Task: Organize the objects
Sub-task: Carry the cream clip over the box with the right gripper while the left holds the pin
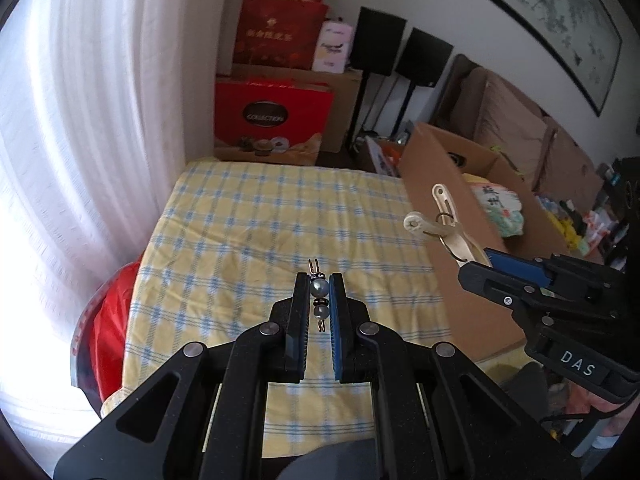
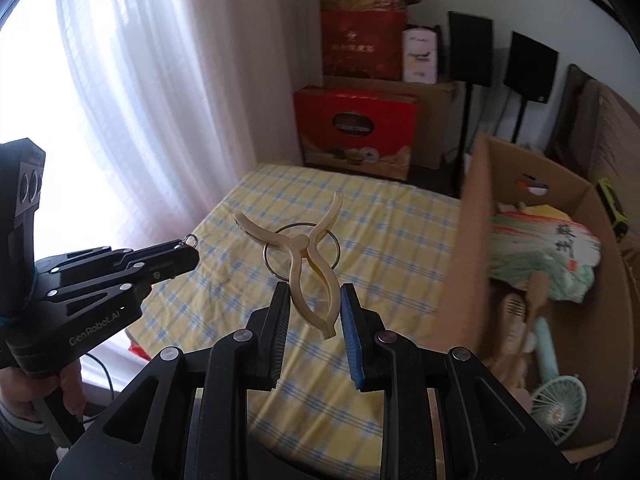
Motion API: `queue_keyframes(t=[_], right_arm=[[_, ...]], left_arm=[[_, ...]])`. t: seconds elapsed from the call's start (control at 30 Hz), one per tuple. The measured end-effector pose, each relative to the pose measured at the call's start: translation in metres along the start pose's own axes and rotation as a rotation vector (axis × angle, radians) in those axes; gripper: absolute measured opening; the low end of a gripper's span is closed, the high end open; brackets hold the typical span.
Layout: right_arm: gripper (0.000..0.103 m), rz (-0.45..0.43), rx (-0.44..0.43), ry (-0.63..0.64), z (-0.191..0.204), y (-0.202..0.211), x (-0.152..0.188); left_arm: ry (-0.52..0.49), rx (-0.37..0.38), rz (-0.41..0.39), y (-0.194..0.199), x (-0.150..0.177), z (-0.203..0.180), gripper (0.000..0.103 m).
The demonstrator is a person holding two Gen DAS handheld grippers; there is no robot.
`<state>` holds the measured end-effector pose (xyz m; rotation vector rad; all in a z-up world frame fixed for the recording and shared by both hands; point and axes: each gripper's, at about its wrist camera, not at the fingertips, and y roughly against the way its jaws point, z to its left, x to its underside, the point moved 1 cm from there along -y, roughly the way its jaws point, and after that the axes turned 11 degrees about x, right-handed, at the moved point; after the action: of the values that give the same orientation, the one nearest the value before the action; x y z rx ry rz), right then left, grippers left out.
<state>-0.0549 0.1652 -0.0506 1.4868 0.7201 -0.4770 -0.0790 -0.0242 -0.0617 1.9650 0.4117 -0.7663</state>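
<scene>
The table (image 1: 248, 216), covered with a yellow and blue checked cloth, showed no loose items on the part in view; its near edge was hidden behind the grippers. By that evidence the clearing of the surface appeared finished or nearly so.

The cardboard box (image 2: 476, 240) stood at the right side of the table, open at the top. It already held a printed fan (image 2: 548, 252), a small pale green handheld fan (image 2: 560, 400) and several other articles too blurred to identify. Sorting into the box was therefore judged well advanced.

The right gripper (image 2: 314, 300) was raised above the cloth with its jaws pinching the two handle ends of a cream plastic clip (image 2: 308, 264). A metal ring (image 2: 336, 240) hung through the clip's pivot. The clip was clear of the table and near the box, but not yet over its opening.

The left gripper (image 1: 319, 292) was likewise held over the cloth, its jaws pressed together on a small beaded ornament (image 1: 320, 290): two grey beads on a wire with a fine metal loop at the tip. It was further from the box than the clip.

Outstanding work, as judged: both held items remained to be carried to the box and released.
</scene>
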Motion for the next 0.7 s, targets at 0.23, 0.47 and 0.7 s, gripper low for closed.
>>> queue_keyframes(t=[0.23,0.47,0.7], right_arm=[[0.025,-0.021,0.075,-0.039,-0.025,0.014,0.002],[0.025,-0.035,0.105,-0.094,-0.05,0.027,0.007],[0.024,-0.07,0.164,-0.129,-0.07,0.041,0.012]], left_arm=[[-0.025,0.014,-0.028,0.002,-0.01,-0.032,0.008],[-0.068,0.021,-0.046,0.0,-0.012,-0.061,0.008],[-0.088,0.042,-0.013,-0.012,-0.014,-0.089,0.008]])
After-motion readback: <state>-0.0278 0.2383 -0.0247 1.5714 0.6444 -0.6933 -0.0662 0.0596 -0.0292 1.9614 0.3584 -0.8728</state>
